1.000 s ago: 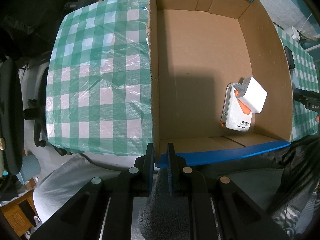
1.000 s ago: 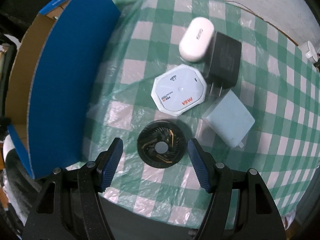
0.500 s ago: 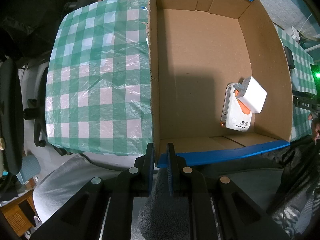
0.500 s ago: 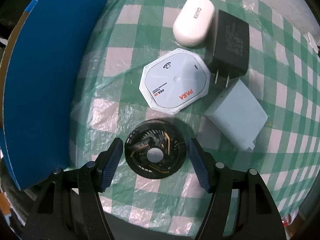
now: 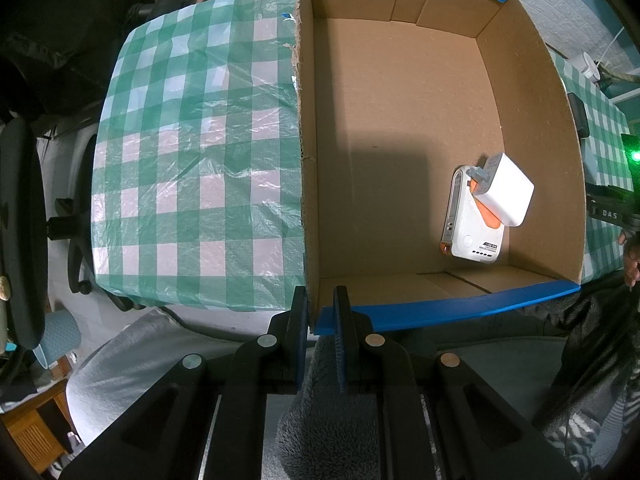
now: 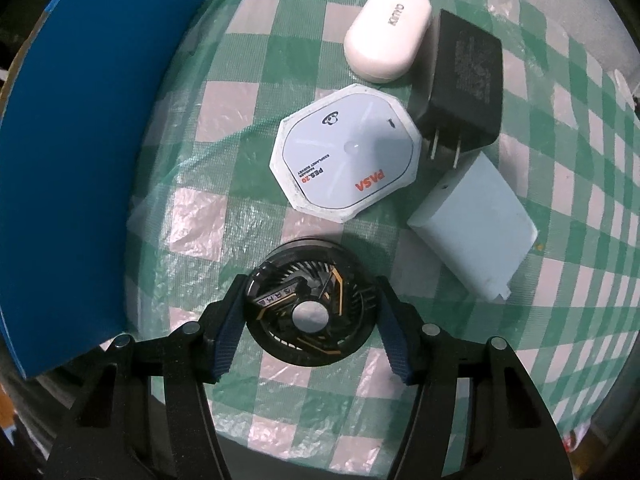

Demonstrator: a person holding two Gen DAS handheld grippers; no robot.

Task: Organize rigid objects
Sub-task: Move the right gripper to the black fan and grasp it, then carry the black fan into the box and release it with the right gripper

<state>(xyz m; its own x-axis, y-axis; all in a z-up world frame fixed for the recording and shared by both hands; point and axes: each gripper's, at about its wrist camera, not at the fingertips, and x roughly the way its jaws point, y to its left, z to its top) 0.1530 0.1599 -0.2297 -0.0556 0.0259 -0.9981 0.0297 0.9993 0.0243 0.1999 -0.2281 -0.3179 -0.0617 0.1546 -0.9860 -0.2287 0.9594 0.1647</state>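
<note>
L gripper (image 5: 320,312): jaws narrow, pinching near corner of cardboard box (image 5: 532,92). R gripper (image 6: 310,322): jaws wide, straddling black fan (image 6: 308,300) on worktop (image 6: 580,128), pads not clearly touching; white disc (image 6: 346,158) just ahead.

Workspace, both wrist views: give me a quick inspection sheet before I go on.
Surface: green checked tablecloth under clear plastic.
Job's things: cardboard box holds a white-orange device with a white charger on it; outside lie a black fan, octagonal puck, white case, black adapter, pale blue block.
Clutter: nothing seen.
Grippers: left tool pinches the box corner; right tool open around the fan.
Cables: nothing seen.
Surroundings: office chair.
</note>
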